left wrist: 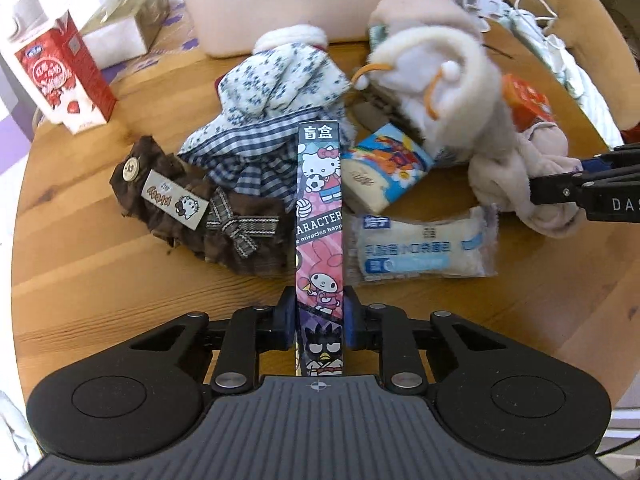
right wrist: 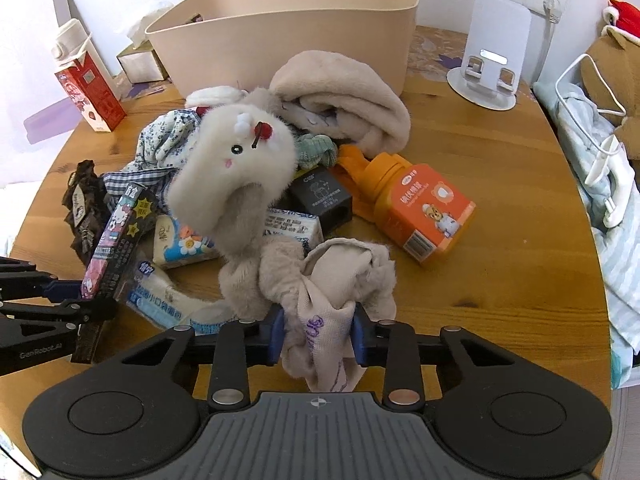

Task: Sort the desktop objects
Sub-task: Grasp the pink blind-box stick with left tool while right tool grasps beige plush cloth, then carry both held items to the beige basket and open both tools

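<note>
The left gripper (left wrist: 319, 320) has its fingers clamped on a slim cartoon-printed blind box (left wrist: 319, 216), the blue pads pressing its two narrow sides near the lower end; the box stands up on edge over the round wooden table (left wrist: 100, 280). The right gripper (right wrist: 318, 338) has its fingers clamped on the bunched cloth tail of a beige plush bunny garment (right wrist: 240, 168), whose fluffy head with a black eye and red cherry rises above the clutter.

Just beyond the left gripper lies a clear bread packet (left wrist: 420, 248) flat on the table, touching the right side of the box. To the left of it sits a brown frilled piece with a button and checked bow (left wrist: 192, 208). Behind these lie a tissue pack with flower print (left wrist: 388, 168) and a heap of blue floral and gingham fabric (left wrist: 272, 120).

In the right wrist view, an orange bottle (right wrist: 416, 208) lies on its side to the right of the pile, beside a small black box (right wrist: 324, 196). Behind it sits a rolled beige fleece (right wrist: 340, 96). Farther back stand a red milk carton (right wrist: 92, 96) at the left, a beige bin (right wrist: 288, 40) in the middle, and a white stand (right wrist: 492, 60) at the right by the wall.
</note>
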{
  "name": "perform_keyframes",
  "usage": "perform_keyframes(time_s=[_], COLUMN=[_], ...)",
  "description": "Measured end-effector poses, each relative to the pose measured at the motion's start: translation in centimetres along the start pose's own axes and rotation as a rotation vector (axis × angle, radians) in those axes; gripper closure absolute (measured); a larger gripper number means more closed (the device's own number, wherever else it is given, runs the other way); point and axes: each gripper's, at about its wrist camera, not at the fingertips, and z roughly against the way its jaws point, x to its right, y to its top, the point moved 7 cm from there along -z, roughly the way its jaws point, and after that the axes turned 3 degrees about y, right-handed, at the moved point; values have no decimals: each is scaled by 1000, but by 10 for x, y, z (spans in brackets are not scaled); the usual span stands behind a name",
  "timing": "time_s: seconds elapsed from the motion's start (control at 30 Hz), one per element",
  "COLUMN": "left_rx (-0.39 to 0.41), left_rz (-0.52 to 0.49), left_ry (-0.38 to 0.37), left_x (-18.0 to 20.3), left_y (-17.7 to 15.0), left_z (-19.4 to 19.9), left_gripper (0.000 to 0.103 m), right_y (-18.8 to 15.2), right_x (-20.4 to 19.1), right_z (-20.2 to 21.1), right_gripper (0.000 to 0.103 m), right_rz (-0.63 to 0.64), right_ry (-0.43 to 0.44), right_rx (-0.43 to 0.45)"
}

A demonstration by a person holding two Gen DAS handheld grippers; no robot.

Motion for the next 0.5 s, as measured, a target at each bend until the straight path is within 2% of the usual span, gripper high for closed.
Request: perform_keyframes(time_s=[0.2, 0.5], left_rx=[7, 59], left_rz=[65, 122], left_ry=[-16, 17], left_x=[-3, -13], left_y=[-1, 8], left_z=[16, 44], left_gripper=[80, 80], right_y=[-3, 11], right_x=[10, 31], right_z=[25, 63], right_gripper=[72, 72], right_rz=[-30, -89], right_ry=[8, -12], right_rx=[36, 134])
